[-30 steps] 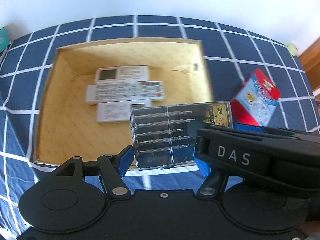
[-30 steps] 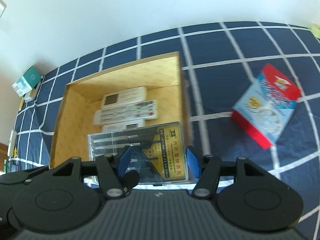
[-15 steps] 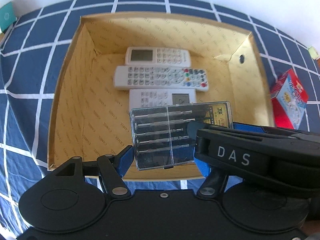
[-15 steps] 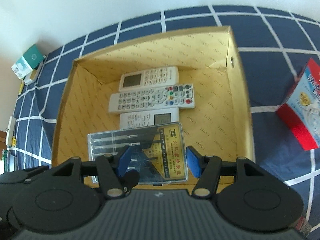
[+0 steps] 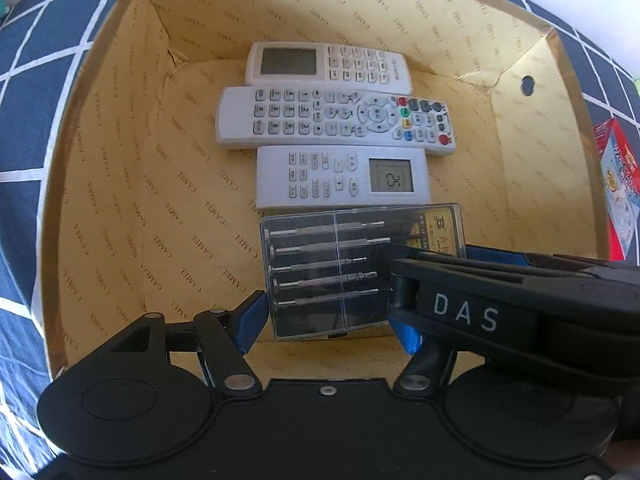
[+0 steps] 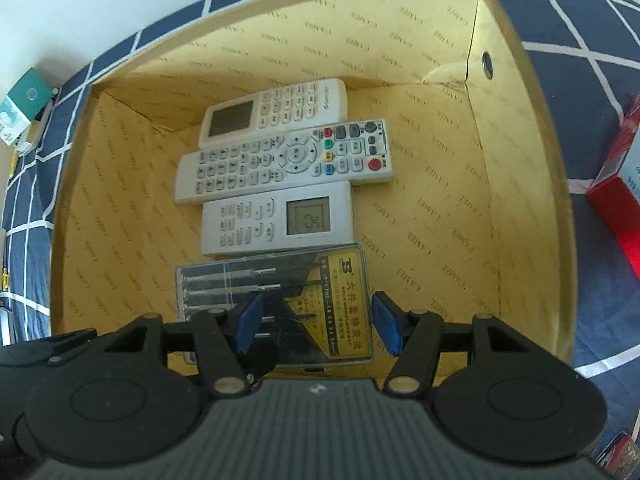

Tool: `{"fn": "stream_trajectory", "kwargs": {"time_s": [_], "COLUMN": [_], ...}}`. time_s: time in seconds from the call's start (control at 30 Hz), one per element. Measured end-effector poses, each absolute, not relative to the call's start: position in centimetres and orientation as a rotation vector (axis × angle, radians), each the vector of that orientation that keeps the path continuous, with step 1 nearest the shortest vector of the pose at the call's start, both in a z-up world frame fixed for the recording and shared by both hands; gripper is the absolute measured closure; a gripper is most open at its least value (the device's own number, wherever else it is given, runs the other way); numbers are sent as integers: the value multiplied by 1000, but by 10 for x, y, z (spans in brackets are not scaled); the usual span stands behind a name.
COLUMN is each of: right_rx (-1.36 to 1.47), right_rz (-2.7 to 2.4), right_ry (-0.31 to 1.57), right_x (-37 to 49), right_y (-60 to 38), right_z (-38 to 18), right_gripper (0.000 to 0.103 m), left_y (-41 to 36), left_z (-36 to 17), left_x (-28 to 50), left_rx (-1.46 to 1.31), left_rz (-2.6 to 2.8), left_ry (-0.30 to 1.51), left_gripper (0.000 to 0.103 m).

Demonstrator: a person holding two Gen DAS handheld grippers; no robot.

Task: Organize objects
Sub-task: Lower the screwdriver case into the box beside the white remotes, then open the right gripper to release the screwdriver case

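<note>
You had both grippers clamped on the clear plastic screwdriver case with the yellow label [image 5: 362, 268], each one gripping an end of it. Your left gripper [image 5: 330, 320] pinched the transparent end where the row of small metal screwdrivers showed through the lid, its blue pads [image 5: 250, 322] pressed against the case's long edges. Your right gripper [image 6: 316, 326] closed on the labelled end, its blue pads [image 6: 386, 326] set against the case's sides. In the left view your right gripper's black body, lettered DAS, crossed over that end and hid part of the label. You held the case inside the open tan cardboard box [image 5: 120, 216], low over its floor and toward the near wall; whether it touched the floor I could not tell. Just beyond it, three white remote controls [image 5: 334, 120] lay side by side on the box floor, the nearest one just beside the case's far edge. The box sat on a navy cloth with a white grid [image 6: 580, 72], and a red and blue carton [image 5: 618, 196] lay on the cloth to its right.
</note>
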State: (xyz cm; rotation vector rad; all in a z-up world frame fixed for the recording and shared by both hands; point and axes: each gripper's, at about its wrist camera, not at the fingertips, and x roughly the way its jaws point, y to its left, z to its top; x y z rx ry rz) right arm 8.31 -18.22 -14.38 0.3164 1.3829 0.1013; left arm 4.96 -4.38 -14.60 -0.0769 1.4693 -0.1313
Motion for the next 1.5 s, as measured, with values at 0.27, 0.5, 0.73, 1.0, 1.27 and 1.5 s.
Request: {"fn": "stream_trajectory", "kwargs": {"time_s": [0.27,0.5,0.73,1.0,1.27,1.5], "right_rx": [325,336,338,326,327,293], "right_rz": [88,82,76,84,102,120], "right_ry": [1429,1441,1454,1437,1376,1337], "right_x": [88,91,92,90,81,70], "right_y": [-181,-180,-179,-176,-177,-181], "right_z": [-161,-166,-170,-166,-136,-117], "right_gripper": [43,43,43,43,39,36], "left_y": [-42,-40,-40,-37,-29,-32], "left_z": [-162,-166,-172,-164,-131,-106], "left_x": [55,59,62,58,43,28], "left_rx": [-72,-58,-66,-77,-92,-83], "left_rz": [-151,-153,-151,-147,-97,-74], "left_ry": [1513,1517,1532,1511,1445,1391], "left_gripper": [39,39,40,40,33,29]}}
